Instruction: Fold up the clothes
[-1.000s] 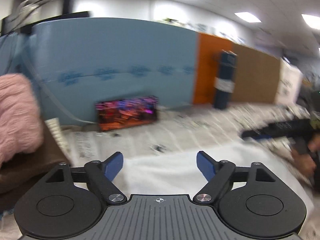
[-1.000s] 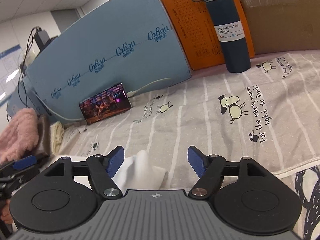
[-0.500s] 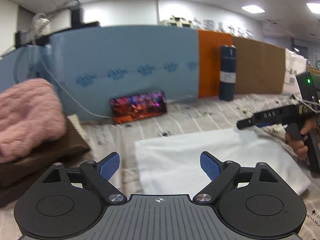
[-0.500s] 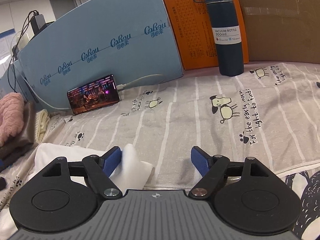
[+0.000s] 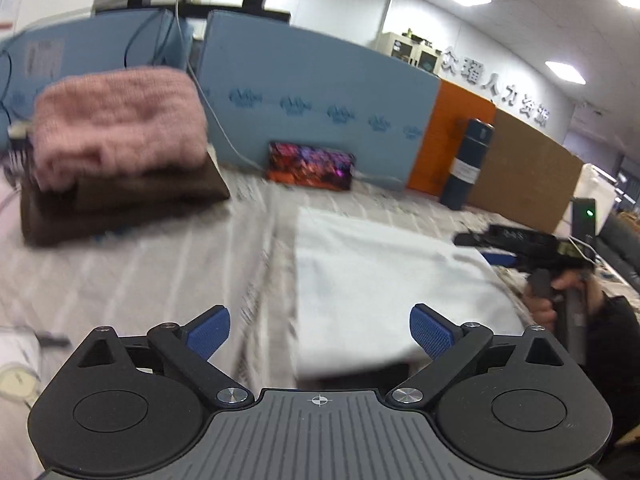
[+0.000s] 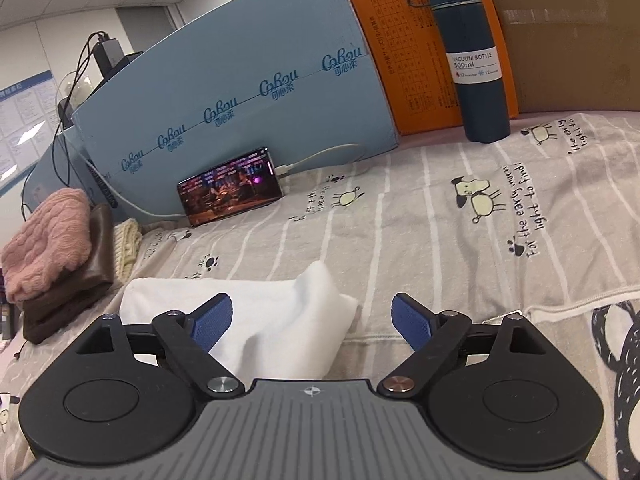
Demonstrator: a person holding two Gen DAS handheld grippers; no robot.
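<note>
A white folded garment (image 5: 384, 276) lies flat on the grey striped bedsheet (image 5: 140, 272). My left gripper (image 5: 320, 326) is open and empty, just above its near left edge. My right gripper (image 6: 310, 318) is open and empty over the garment's right end (image 6: 288, 320), where one corner stands up in a peak. The right gripper also shows at the far right of the left wrist view (image 5: 520, 244), held by a hand. A stack of folded clothes, pink (image 5: 116, 124) on brown (image 5: 120, 204), sits at the left.
A phone (image 6: 232, 190) with a lit screen leans on a blue box (image 6: 240, 92), with a cable plugged in. A dark blue vacuum bottle (image 6: 472, 60) stands before an orange box (image 6: 408, 48) and brown cardboard. A cream knit item (image 6: 128, 244) lies beside the stack.
The left gripper has drawn back and swung left, so the pink and brown stack is now in full view. The right gripper has shifted slightly, with more of the white garment showing between its fingers.
</note>
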